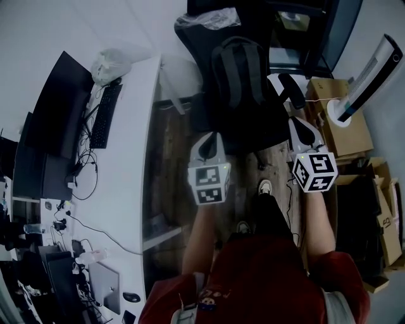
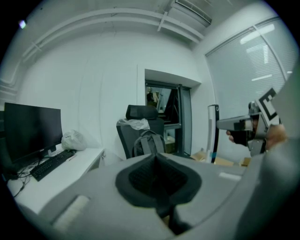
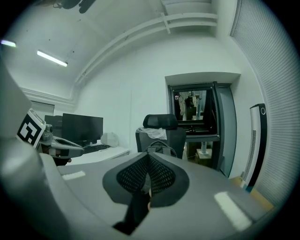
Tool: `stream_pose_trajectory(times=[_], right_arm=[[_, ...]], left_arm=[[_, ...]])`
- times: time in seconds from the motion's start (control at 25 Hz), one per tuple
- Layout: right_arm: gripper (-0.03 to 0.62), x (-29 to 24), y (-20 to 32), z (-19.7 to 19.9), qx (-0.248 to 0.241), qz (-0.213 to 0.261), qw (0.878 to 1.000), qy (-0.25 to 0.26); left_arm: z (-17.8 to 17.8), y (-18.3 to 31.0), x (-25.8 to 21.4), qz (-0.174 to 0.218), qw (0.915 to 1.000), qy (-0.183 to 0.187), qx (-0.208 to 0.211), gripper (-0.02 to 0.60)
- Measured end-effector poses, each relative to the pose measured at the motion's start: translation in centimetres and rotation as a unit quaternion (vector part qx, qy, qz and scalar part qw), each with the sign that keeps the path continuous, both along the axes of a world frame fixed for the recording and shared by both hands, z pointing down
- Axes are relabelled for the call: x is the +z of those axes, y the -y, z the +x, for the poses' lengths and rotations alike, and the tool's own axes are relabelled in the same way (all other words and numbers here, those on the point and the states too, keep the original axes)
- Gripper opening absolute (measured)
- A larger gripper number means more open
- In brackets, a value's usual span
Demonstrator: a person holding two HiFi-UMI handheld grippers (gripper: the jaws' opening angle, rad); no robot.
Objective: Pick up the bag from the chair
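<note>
**Dark bag upright on the chair, both grippers shut and short of it**

Seen from the head view as a dark, rounded backpack-type bag (image 1: 243,76), standing upright on the seat of a black office chair (image 1: 193,57) and leaning against its backrest. Two lighter straps down the front face, plus a small carry loop at the top, clearest in the left gripper view. Crumpled clear plastic (image 1: 209,19) draped over the top of the backrest, above the bag.

Left gripper (image 1: 209,144) and right gripper (image 1: 308,130) both held in front of the chair, apart from the bag. Jaws of each pressed together, dark pads meeting along a seam, nothing between them.

Hard to separate bag from chair in the head view: black on black in dim light, lower edge lost against the seat. In both gripper views, lower part of the bag cut off behind the gripper's own grey body, only top and straps showing. Chair base not visible anywhere.

To the left, a white desk (image 1: 136,158) with monitor (image 1: 60,107) and keyboard (image 1: 104,114). To the right, cardboard boxes (image 1: 345,120) on the floor.
</note>
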State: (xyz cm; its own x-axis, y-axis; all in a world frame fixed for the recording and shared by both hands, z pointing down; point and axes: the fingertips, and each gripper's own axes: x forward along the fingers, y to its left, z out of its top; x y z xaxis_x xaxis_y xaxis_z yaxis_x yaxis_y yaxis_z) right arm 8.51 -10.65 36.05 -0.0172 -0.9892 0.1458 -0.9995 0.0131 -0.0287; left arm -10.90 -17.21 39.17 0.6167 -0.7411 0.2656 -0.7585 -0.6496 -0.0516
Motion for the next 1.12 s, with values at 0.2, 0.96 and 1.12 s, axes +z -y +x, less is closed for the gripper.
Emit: stream_pose_trajectory(times=[0.2, 0.96, 1.12], right_arm=[[0.000, 0.0, 5.7, 3.5, -0.017, 0.009, 1.000, 0.007], [0.002, 0.8, 24.9, 18.3, -0.068, -0.001, 0.997, 0.032], [0.002, 1.2, 27.0, 19.2, -0.078, -0.001, 0.996, 0.035]], left_arm=[[3.3, 4.7, -1.0, 0.028, 0.9995, -0.009, -0.009, -0.003], [17.3, 22.4, -0.9, 0.001, 0.9973, 0.026, -0.069, -0.003], [18.4, 24.2, -0.5, 0.002, 0.9967, 0.029, -0.075, -0.002]])
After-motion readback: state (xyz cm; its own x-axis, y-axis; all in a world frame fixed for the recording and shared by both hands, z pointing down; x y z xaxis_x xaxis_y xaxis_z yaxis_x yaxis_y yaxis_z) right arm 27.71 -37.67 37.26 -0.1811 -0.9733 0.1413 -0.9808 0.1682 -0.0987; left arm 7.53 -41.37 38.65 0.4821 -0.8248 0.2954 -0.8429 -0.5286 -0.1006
